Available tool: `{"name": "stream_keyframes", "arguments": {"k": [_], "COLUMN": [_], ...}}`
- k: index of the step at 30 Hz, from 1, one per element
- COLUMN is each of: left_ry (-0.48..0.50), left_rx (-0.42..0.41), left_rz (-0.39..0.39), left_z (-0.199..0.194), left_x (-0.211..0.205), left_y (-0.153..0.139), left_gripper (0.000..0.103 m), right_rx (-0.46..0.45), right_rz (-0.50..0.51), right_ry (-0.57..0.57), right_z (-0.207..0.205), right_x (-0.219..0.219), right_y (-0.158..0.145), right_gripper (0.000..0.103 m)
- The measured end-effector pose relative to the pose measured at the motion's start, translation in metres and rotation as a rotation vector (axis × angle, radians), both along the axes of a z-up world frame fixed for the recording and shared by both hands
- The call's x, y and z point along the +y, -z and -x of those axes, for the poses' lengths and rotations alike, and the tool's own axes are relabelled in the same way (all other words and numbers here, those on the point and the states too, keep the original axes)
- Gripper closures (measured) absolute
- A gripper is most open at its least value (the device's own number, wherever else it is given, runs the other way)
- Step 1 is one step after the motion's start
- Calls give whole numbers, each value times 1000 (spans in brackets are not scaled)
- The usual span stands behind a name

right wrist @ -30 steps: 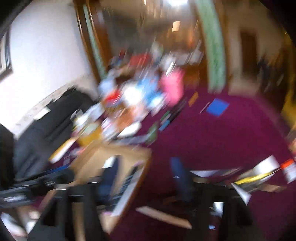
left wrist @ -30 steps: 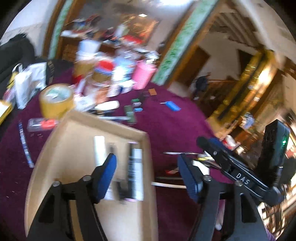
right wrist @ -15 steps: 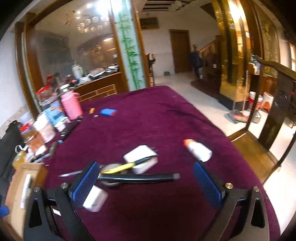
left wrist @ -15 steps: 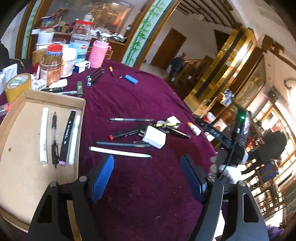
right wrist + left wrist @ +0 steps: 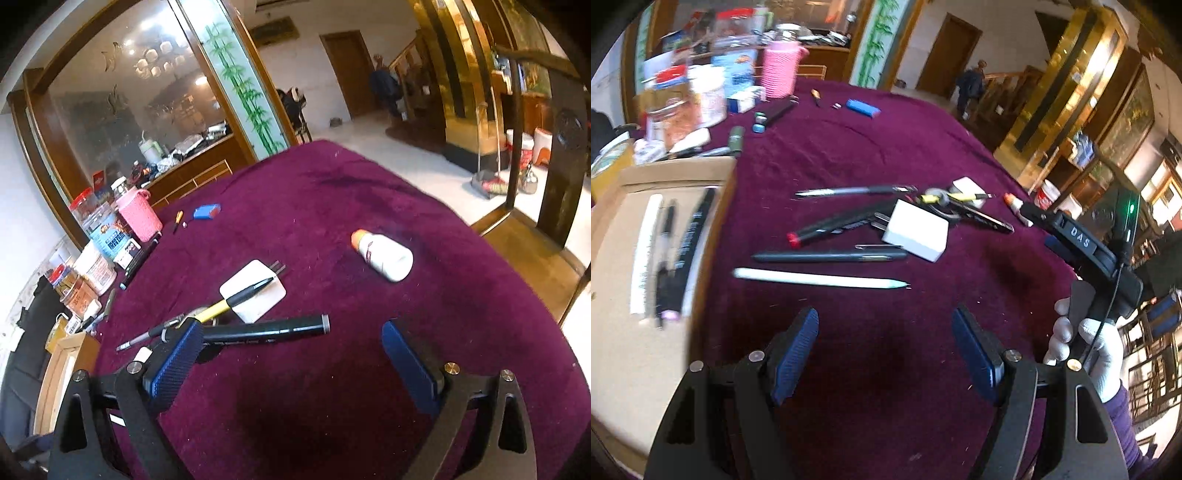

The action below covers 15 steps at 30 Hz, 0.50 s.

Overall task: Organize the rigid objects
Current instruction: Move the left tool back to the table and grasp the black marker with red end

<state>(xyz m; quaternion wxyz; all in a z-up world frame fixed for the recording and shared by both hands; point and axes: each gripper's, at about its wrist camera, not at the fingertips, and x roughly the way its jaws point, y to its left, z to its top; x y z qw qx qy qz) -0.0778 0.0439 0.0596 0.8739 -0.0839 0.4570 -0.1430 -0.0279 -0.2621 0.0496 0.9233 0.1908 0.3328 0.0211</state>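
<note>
My left gripper [image 5: 886,328] is open and empty above the purple cloth, just short of a white pen [image 5: 820,278]. Beyond it lie a dark grey pen [image 5: 831,256], a black marker with a red end [image 5: 842,225], a white charger cube [image 5: 916,232] and a silver pen [image 5: 853,191]. A cardboard tray [image 5: 624,362] at the left holds several pens [image 5: 670,254]. My right gripper [image 5: 291,350] is open and empty, close to a black marker [image 5: 266,326], a yellow-and-black pen [image 5: 236,295], a flat white charger [image 5: 255,290] and a small white bottle [image 5: 384,254].
Jars, a pink knitted cup [image 5: 779,74] and boxes crowd the far left of the table. A blue case [image 5: 862,107] lies at the back. The table's right edge [image 5: 535,280] drops to the floor. The right gripper's body [image 5: 1082,243] shows in the left wrist view.
Both grippers have swung right, away from the tray, and closed in on the loose pens and chargers in the table's middle. Both stayed open and empty.
</note>
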Motion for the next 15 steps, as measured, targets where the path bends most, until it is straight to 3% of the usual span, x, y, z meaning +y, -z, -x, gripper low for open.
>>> {"name": "stream_keyframes", "arguments": {"k": [5, 8, 10, 12, 15], "left_ry": [-30, -31, -7, 26, 61], "left_rx": [-2, 44, 102, 153, 140], "left_rz": [-181, -204, -174, -156, -204], "left_z": [-40, -75, -89, -94, -82], "left_x": [-7, 4, 7, 4, -7], "left_y": [7, 13, 24, 34, 37], "left_gripper": [29, 29, 30, 30, 29], "right_rx": [41, 65, 72, 77, 87], "right_rz": [-68, -104, -117, -121, -110], "right_ry": [4, 8, 12, 11, 1], "right_z": [-8, -11, -12, -12, -14], "right_x": [-5, -9, -11, -11, -7], "right_y": [10, 16, 17, 18, 19], "right_gripper": [4, 4, 4, 4, 4]}}
